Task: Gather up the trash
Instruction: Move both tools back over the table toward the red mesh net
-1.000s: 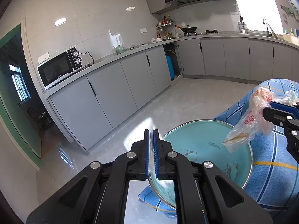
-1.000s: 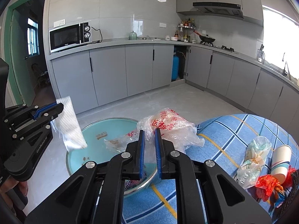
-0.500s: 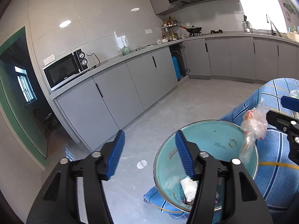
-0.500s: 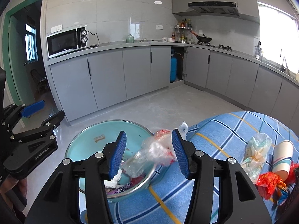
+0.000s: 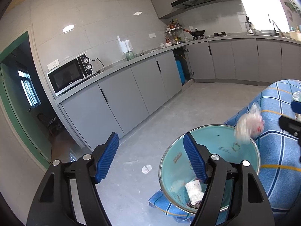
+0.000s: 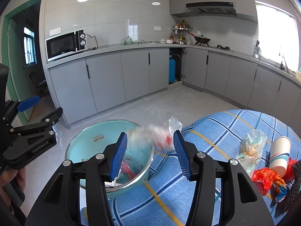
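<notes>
- Two hand-held grippers are in view; the right gripper (image 6: 150,153) has its blue pads spread partway apart, and neither pad presses on anything.
- One crumpled clear plastic bag with red print (image 6: 160,135) shows blurred between and just ahead of those pads, touching neither, over the near rim of the bowl (image 6: 79,141).
- One left gripper (image 5: 150,156) has its jaws opening wide, with nothing between them; in the right wrist view it (image 6: 40,111) sits left of the bowl, held by a hand (image 6: 11,180).
- One teal bowl with a metal rim stands at the edge of the blue checked tablecloth (image 6: 216,128), directly beyond both grippers.
- One white crumpled paper towel (image 5: 193,189) lies in the bowl's bottom beside some red scraps (image 6: 128,170).
- Three more pieces of trash lie on the cloth to the right of the right gripper: one clear bag with pale wrappers (image 6: 252,146), one paper cup (image 6: 279,155) on its side, one red-orange wrapper (image 6: 267,178).
- One small white scrap (image 5: 146,169) lies on the grey floor.
</notes>
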Tool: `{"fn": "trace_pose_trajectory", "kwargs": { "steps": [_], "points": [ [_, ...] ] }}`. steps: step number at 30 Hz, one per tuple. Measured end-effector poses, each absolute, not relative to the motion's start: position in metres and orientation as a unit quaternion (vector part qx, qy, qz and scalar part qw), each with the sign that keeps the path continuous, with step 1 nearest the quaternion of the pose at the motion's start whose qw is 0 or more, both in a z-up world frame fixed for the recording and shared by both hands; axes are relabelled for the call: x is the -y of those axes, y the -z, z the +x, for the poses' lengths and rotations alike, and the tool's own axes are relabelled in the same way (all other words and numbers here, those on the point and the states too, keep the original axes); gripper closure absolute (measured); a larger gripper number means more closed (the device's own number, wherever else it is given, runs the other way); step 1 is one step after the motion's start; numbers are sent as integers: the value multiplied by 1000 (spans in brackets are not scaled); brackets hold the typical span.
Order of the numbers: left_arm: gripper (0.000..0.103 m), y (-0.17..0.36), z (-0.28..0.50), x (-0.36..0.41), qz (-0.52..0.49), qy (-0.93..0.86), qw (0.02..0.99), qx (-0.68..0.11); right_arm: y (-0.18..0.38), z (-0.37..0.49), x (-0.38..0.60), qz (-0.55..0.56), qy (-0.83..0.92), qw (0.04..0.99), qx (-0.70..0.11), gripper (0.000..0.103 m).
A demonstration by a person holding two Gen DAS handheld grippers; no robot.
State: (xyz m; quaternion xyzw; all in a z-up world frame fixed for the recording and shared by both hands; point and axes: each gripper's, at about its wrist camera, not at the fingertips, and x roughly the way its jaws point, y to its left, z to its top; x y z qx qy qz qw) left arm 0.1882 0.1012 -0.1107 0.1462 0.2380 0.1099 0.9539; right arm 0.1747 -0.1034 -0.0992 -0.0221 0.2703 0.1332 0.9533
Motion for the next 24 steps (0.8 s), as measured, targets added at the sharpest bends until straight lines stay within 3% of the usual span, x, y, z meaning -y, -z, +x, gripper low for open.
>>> {"fn": "trace_pose_trajectory", "kwargs": {
  "steps": [13,24],
  "points": [
    [26,126,197,-90,164,-103,948,-253,101,176,129,-16,-92,957,-274,52],
    [25,117,183,-42,175,-54,955,-234,102,121,219,-5,5,959,-285,46]
  ]
}}
